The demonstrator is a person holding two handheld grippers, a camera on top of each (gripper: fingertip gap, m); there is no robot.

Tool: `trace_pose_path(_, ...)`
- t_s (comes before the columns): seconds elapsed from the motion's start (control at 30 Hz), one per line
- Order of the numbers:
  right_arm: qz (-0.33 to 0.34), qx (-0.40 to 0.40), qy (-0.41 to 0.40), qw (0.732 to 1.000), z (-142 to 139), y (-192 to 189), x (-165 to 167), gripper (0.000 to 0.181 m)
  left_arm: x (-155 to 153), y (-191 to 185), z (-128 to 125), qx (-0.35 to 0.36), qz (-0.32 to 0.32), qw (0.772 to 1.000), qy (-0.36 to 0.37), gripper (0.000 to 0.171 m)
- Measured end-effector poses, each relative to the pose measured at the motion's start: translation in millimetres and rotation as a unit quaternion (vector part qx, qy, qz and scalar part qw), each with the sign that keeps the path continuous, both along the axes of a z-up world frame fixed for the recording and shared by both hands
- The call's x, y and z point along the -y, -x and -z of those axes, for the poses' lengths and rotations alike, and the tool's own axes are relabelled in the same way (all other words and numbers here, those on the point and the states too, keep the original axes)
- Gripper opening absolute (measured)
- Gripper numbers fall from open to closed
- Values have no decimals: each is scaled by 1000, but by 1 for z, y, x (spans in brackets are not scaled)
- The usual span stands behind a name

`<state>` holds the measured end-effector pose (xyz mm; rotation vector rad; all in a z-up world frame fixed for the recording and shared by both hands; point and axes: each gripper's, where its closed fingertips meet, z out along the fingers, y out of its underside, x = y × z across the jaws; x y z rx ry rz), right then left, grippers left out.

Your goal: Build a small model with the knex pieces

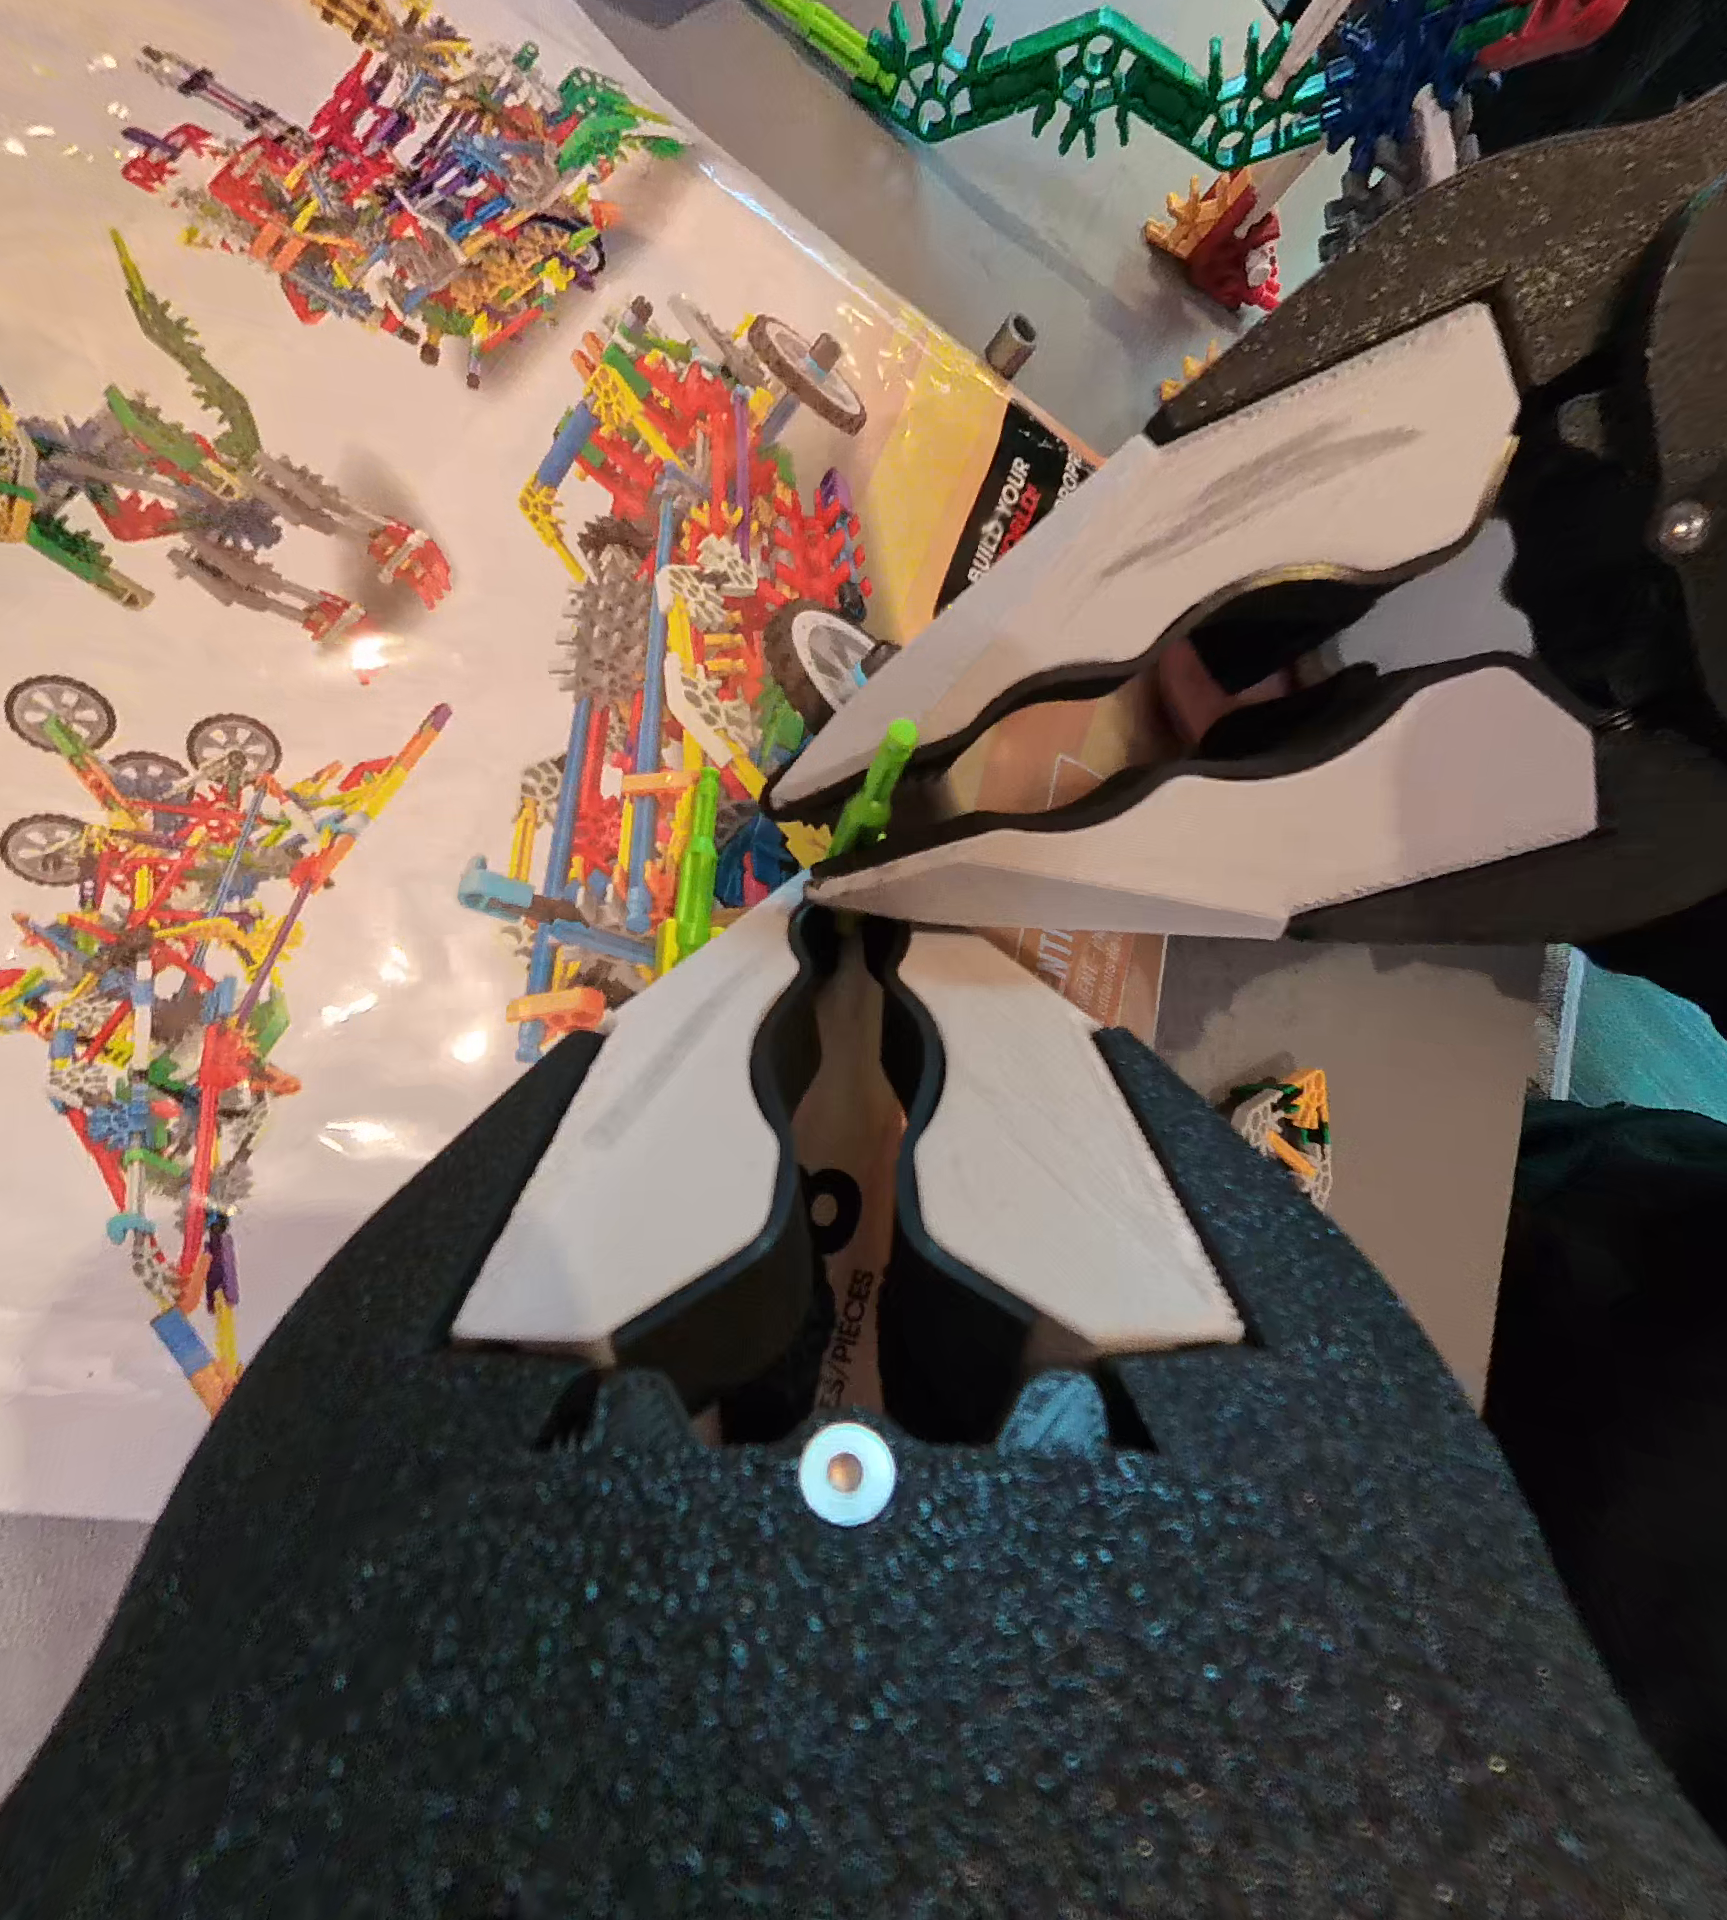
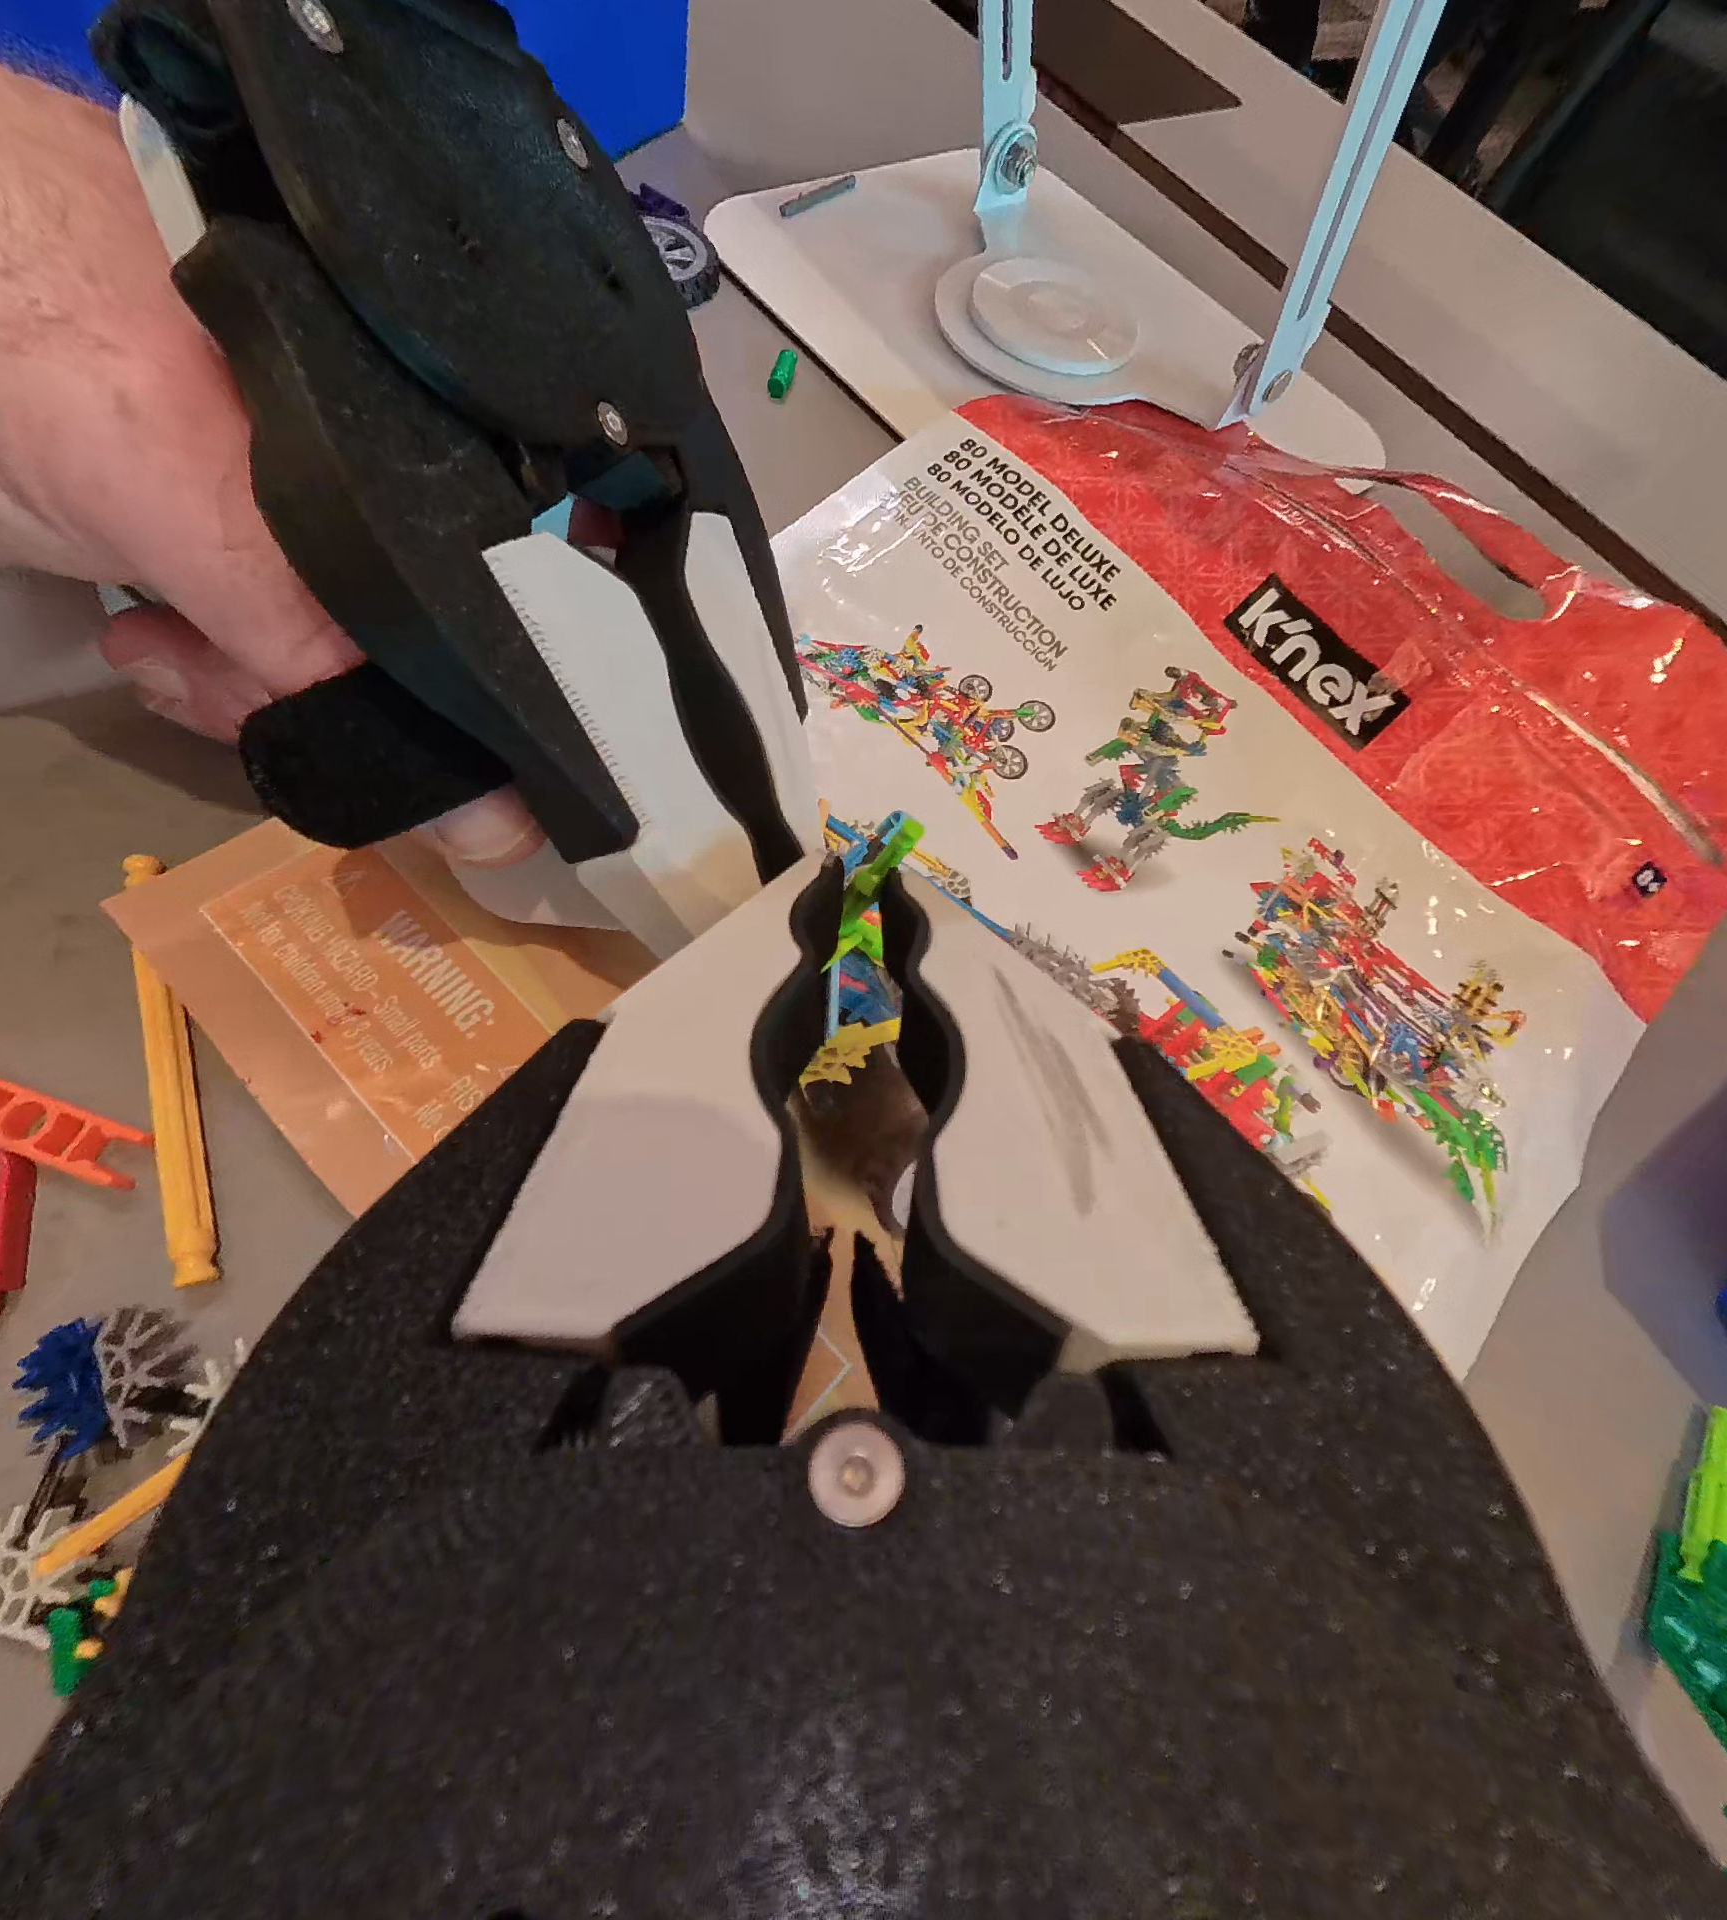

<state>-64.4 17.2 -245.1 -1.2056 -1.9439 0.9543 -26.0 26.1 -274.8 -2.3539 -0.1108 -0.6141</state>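
right gripper (image 2: 854, 883) jaws pinch green rod (image 2: 874, 857) | left gripper (image 1: 807, 899) jaws closed, tips at rod, hold unclear | rod light, stiff, slippery; take it mid-shaft | bag (image 2: 1358, 727) under

A red-and-white plastic bag (image 2: 1358, 727) on the table carries a black logo patch (image 2: 1316, 665) and lines of black print. The tan card (image 2: 371, 997) beside it bears pale lettering, seemingly partly covered.

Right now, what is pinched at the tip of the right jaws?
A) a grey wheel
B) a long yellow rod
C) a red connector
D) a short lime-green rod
D: in the right wrist view the right gripper is shut on the short lime-green rod, whose end sticks out past its tip above the printed bag; the left gripper meets it tip to tip.
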Motion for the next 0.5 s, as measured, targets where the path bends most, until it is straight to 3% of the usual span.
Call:
trace_pose_path(0.13, -10, 15, 29, 999, 2, -1, 0, 1, 2, -2, -1, 15, 17, 1000, 5, 1)
trace_pose_path(0.23, -9, 38, 106, 994, -1, 1, -5, 1, 5, 1, -3, -9, 15, 1000, -8, 2)
trace_pose_path(0.4, -8, 87, 148, 985, 8, 2, -6, 1, 11, 20, -11, -48, -17, 998, -40, 2)
trace_pose_path(0.5, -21, 103, 154, 983, 11, 1, -2, 1, 16, 16, -23, -12, -2, 998, -57, 2)
